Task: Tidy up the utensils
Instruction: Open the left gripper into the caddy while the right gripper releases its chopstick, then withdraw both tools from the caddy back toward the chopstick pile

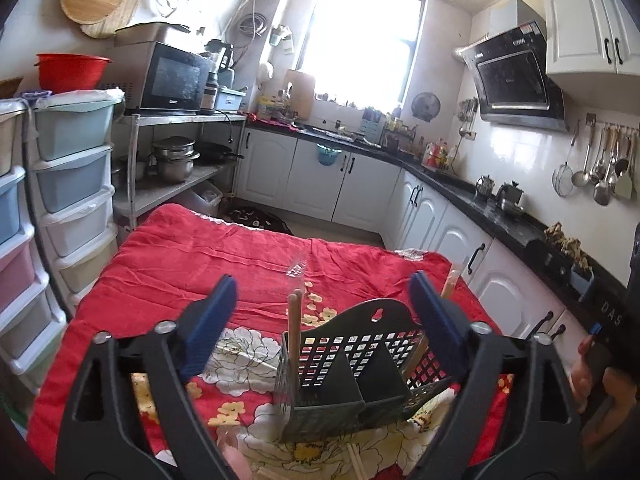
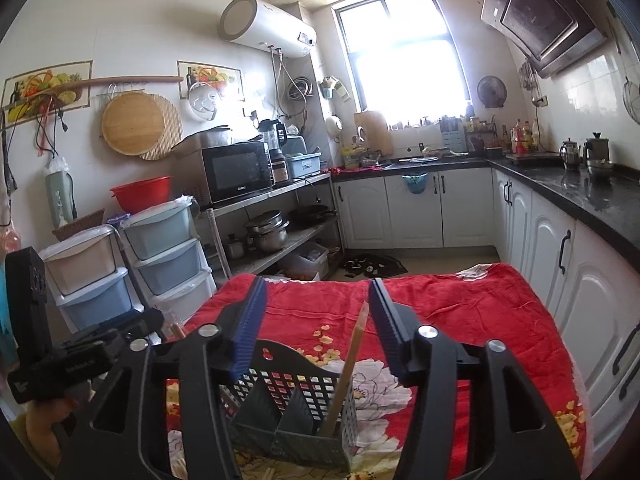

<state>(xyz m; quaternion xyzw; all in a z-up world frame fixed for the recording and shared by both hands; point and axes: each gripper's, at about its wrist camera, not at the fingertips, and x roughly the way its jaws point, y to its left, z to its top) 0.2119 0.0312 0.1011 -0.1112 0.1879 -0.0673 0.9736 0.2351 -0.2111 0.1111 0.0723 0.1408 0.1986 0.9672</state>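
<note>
Chopsticks [image 1: 295, 336], two; caddy [image 1: 352, 372], one

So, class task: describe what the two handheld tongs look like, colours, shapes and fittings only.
Both the left tongs and right tongs have glossy black plastic arms with cut-out slots, round silver bolts at the joints, and dark blue ribbed pads on the fingers.

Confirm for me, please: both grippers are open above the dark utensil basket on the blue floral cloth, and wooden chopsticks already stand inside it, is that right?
Nearly: the cloth is red with a floral print, not blue, as the right wrist view shows. The left gripper and right gripper are open above the dark utensil basket, with wooden chopsticks standing inside.
</note>
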